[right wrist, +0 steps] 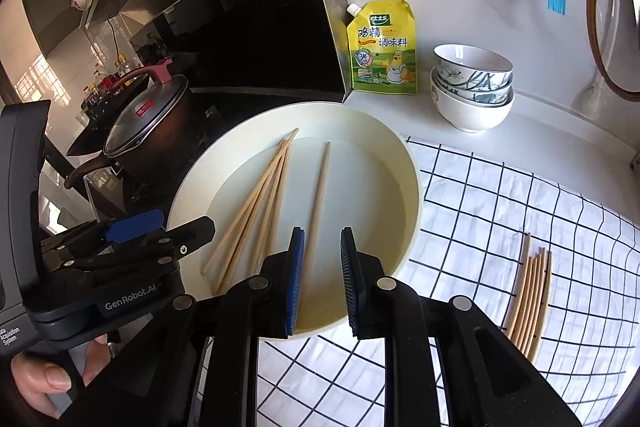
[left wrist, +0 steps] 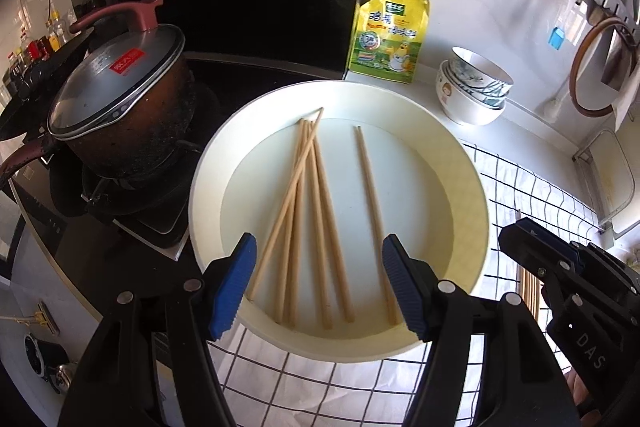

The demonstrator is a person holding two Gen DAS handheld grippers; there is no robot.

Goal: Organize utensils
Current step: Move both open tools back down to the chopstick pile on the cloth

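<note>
Left gripper [left wrist: 320, 283] hanging over near rim of white dish [left wrist: 472, 187], jaws wide apart, nothing between. Right gripper [right wrist: 322, 281] jaws narrow but gapped, nothing pinched. Loose chopsticks [left wrist: 308, 211] lying in dish. Second chopstick bundle [right wrist: 530, 297] on checked cloth [right wrist: 480, 195], toward tabletop's right edge. Stacked bowls [right wrist: 472, 87], yellow pouch [right wrist: 382, 47] at back edge.

Our left hand-held gripper [left wrist: 319, 281]: black plastic, ribbed blue pads, silver screws.
Our right hand-held gripper [right wrist: 322, 281]: same build; side marked "DAS".
</note>
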